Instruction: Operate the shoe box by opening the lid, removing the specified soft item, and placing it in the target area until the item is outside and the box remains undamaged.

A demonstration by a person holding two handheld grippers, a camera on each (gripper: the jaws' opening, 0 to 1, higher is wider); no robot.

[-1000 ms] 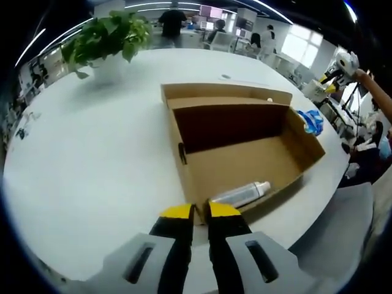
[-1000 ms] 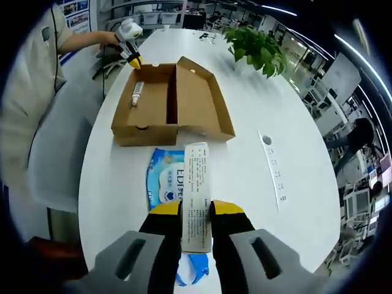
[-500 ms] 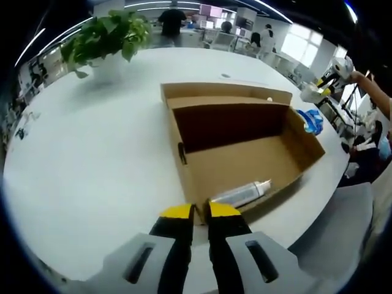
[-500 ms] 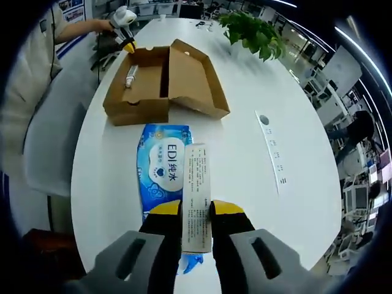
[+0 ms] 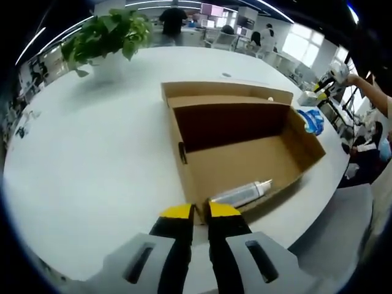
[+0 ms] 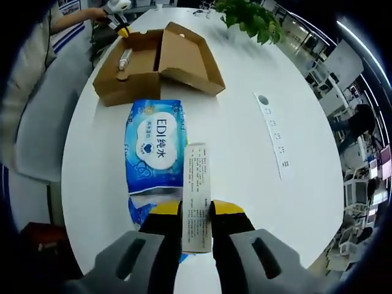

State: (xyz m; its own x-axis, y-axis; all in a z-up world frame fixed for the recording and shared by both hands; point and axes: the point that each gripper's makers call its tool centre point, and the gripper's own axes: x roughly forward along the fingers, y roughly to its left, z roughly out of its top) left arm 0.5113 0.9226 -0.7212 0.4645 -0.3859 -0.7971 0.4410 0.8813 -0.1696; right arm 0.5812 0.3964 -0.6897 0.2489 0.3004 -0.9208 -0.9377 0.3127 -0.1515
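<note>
— What do we record for the box?

— We find the shoe box (image 5: 239,147) open on the white desk (image 5: 92,153), its lid (image 6: 187,55) folded back flat on the side towards the potted plant (image 5: 107,37). We see no tears or crushed walls on the faces visible to us. A silver tube (image 5: 240,193) lies on the box floor against the wall nearest the left gripper (image 5: 195,211).

— And that gripper's state?

— Its yellow-tipped fingers (image 5: 176,212) are pressed against the near corner of the box wall; a thin edge of cardboard appears to sit between them, though we cannot tell for certain that it is clamped.

— Where is the soft item?

— Outside the box. In the right gripper view we note the blue wipes pack (image 6: 154,147) lying flat on the desk just beside the box's end wall, clear of it, printed face up. In the left gripper view its blue edge shows past the far end of the box.

— The right gripper?

— We log the right gripper (image 6: 196,209) pinching a narrow white printed carton (image 6: 196,196), which stands up along the fingers and overlaps the pack's edge in the picture. We cannot tell whether carton and pack touch. A long white strip (image 6: 272,135) lies well apart on the desk
</note>
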